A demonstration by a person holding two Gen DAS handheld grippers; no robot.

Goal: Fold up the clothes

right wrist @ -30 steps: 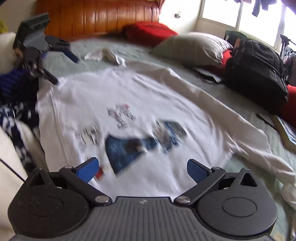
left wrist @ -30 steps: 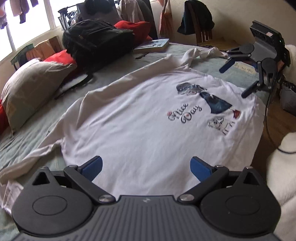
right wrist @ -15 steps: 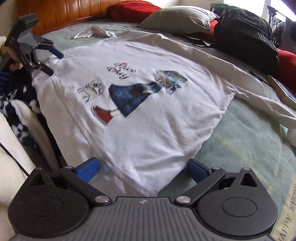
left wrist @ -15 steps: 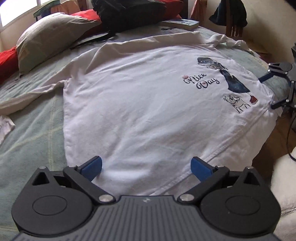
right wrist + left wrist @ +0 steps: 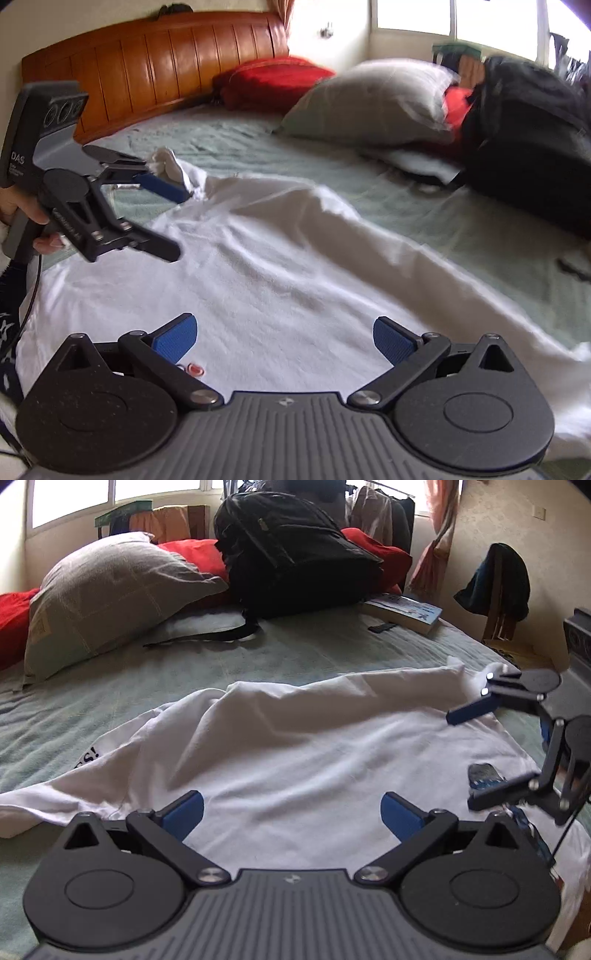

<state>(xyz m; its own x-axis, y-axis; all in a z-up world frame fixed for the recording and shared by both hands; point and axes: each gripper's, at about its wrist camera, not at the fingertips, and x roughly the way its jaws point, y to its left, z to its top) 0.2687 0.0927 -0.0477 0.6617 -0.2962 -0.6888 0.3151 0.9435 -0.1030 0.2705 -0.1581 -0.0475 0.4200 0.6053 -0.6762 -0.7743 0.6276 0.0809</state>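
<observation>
While white shirt (image 5: 314,760) lies folded on bed (image 5: 110,686), both tools (image 5: 291,810) (image 5: 284,338) wide, empty.

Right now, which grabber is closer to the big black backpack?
Probably the right gripper. In the left wrist view it reaches further up the white shirt toward the backpack. The left gripper hangs nearer the shirt's front edge. Neither touches the backpack.

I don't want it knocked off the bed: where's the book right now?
In the left wrist view, the book lies at the bed's far right edge, just right of the black backpack.
</observation>
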